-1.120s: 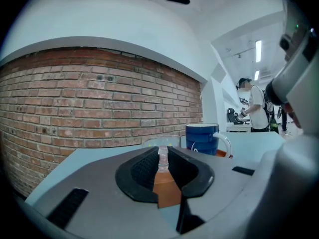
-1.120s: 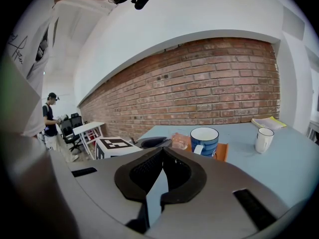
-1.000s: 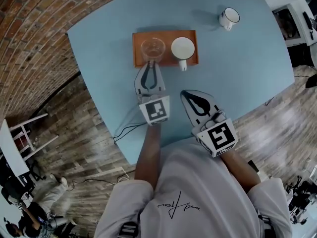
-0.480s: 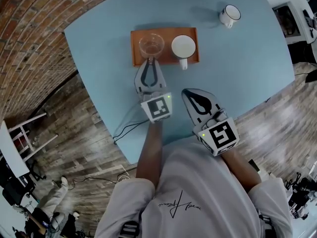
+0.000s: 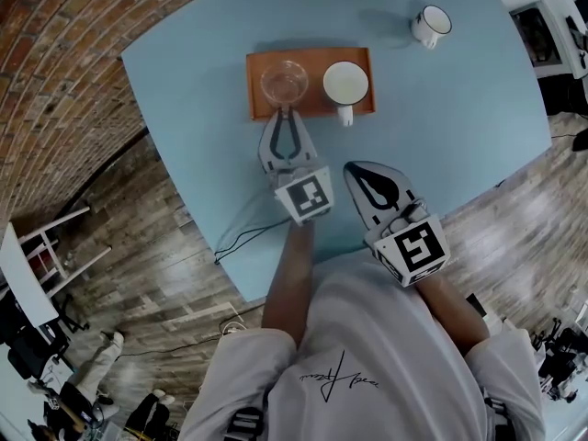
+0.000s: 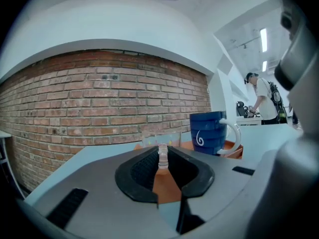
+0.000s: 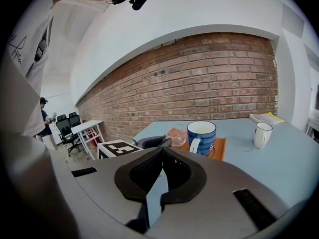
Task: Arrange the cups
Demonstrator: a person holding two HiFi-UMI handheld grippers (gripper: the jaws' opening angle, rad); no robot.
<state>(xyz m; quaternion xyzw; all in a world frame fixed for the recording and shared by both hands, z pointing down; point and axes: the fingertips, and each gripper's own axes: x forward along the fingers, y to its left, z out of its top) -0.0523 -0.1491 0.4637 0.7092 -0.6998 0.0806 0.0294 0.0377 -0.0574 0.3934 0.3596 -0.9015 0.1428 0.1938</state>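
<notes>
Rolled a touch since a second ago, the left gripper [image 5: 287, 116] is otherwise kept where it was, at the near edge of the tray [image 5: 312, 101]. Its jaws are seen closed down narrow on the clear handle of the glass [image 5: 284, 81], which is stood on the tray's left half. Just beside it, on the right half, the blue mug [image 5: 345, 83] is stood upright, handle turned toward the person. Over at the far right of the table [image 5: 184, 90], well apart from the tray, the white mug [image 5: 431, 26] is left alone. Nearer the person, the right gripper [image 5: 358, 168] is held above the table, jaws pressed together with nothing between them.
</notes>
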